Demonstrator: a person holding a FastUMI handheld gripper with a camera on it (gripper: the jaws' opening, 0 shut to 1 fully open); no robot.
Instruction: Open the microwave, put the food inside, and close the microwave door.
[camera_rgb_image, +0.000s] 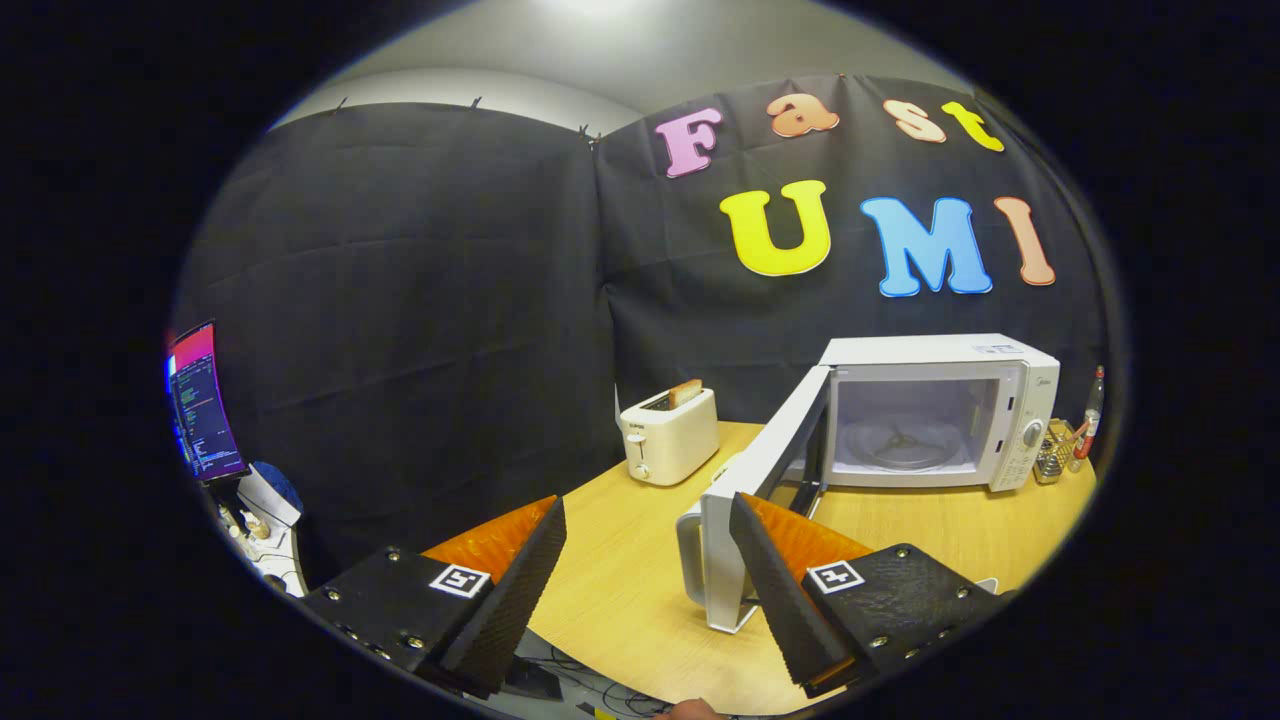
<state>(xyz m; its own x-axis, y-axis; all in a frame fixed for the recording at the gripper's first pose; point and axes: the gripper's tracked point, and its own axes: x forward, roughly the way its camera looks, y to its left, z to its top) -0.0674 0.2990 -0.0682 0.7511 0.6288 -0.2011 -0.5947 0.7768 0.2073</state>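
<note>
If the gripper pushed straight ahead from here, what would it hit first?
Probably nothing soon. The open gripper has only bare table between its fingers. The open microwave door stands by one finger, the toaster further ahead near the line; depth is unclear.

Bench (620, 590): light wood top, rounded near edge. Black cloth wall (420, 300) behind the bench, hung in two panels meeting at a seam. Pale wall (640, 50) above the cloth, with a bright patch of light at its top. Monitor (203, 405), lit, left of the bench. Cables (600, 690) below the bench's near edge.
</note>
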